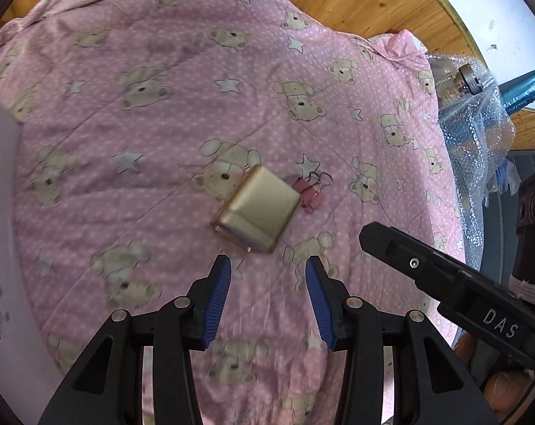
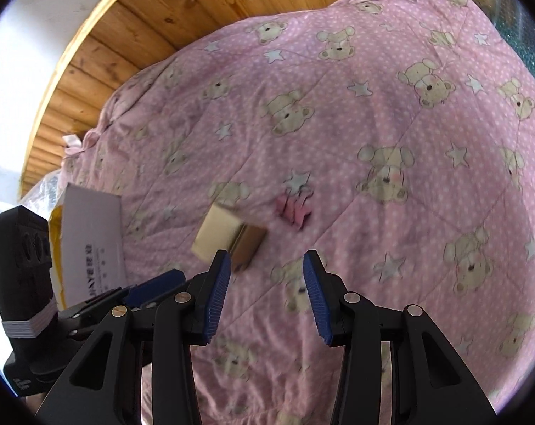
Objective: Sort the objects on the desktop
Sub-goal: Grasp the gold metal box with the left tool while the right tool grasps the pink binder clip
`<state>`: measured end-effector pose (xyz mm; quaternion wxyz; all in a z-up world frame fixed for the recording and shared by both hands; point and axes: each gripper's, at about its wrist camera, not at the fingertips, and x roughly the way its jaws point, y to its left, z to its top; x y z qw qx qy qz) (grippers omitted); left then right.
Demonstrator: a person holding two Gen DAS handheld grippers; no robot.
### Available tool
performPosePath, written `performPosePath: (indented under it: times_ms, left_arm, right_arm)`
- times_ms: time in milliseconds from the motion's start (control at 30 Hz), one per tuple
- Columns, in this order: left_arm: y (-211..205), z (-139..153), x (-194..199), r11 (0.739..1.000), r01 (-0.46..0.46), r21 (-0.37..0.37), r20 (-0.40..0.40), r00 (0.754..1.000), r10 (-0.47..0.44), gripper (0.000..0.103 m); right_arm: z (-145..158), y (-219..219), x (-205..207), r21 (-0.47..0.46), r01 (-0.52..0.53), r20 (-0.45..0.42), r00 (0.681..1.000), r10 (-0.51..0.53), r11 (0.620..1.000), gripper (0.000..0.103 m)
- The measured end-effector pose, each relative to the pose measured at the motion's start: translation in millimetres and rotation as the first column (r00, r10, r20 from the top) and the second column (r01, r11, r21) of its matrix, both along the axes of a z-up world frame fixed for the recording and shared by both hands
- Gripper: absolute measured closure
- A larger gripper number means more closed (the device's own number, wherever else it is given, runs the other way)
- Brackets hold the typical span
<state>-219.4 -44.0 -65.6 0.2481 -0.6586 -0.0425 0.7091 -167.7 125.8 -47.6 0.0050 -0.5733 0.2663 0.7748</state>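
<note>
Left gripper (image 1: 267,269) and right gripper (image 2: 266,264) both spread wide, empty. Gold box (image 1: 260,209) centre frame on pink quilt (image 1: 161,124), touching pink binder clips (image 1: 308,193).

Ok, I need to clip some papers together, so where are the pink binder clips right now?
The pink binder clips lie on the pink bear quilt, just right of the gold box in the left wrist view, ahead of both open grippers.
</note>
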Motion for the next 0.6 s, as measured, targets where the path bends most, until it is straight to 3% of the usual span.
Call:
performPosePath:
  times_ms: [200, 333, 600]
  left_arm:
    - [7.9, -26.8, -23.1, 1.000, 0.005, -0.005, 0.038, 0.999, -0.005, 0.057]
    - [12.9, -35.1, -31.0, 1.000, 0.024, 0.013, 0.035, 0.999, -0.025, 0.046]
    - [22.1, -53.6, -41.5, 0.999, 0.047, 0.007, 0.035, 0.998, -0.047, 0.045]
  right_arm:
    - [-22.8, 10.0, -25.9, -0.013, 0.006, 0.029, 1.000, -0.005, 1.000, 0.057]
    - [-38.1, 12.3, -39.8, -0.025, 0.007, 0.046, 0.999, -0.006, 1.000, 0.057]
    - [-63.1, 10.4, -56.5, -0.037, 0.011, 0.076, 0.997, -0.008, 0.999, 0.057]
